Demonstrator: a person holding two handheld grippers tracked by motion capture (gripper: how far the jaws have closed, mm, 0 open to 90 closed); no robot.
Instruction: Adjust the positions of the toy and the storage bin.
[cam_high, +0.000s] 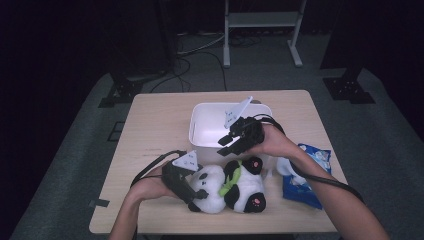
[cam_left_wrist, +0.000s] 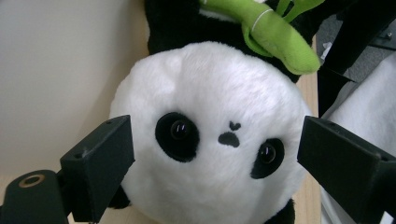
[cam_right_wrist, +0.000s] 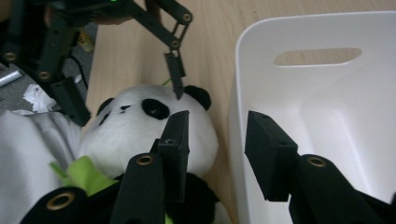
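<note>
Table (cam_high: 150, 120): wooden top carrying everything below.
Bin (cam_high: 205, 120): white tub with a handle slot (cam_right_wrist: 317, 56); its near wall stands between the right jaws.
Panda (cam_high: 227, 187): plush toy lying on the table just beside the bin, its white head (cam_left_wrist: 210, 140) between the left jaws, a green leaf (cam_left_wrist: 275, 39) beyond them.
Blue packet (cam_high: 305, 185): lies past the panda, on the far side from the left jaws.
Left gripper (cam_high: 195, 192): jaws spread wide, flanking the panda's head; whether the pads press on it cannot be told.
Right gripper (cam_high: 227, 142): jaws partly spread, nothing pinched, over the bin's edge.
</note>
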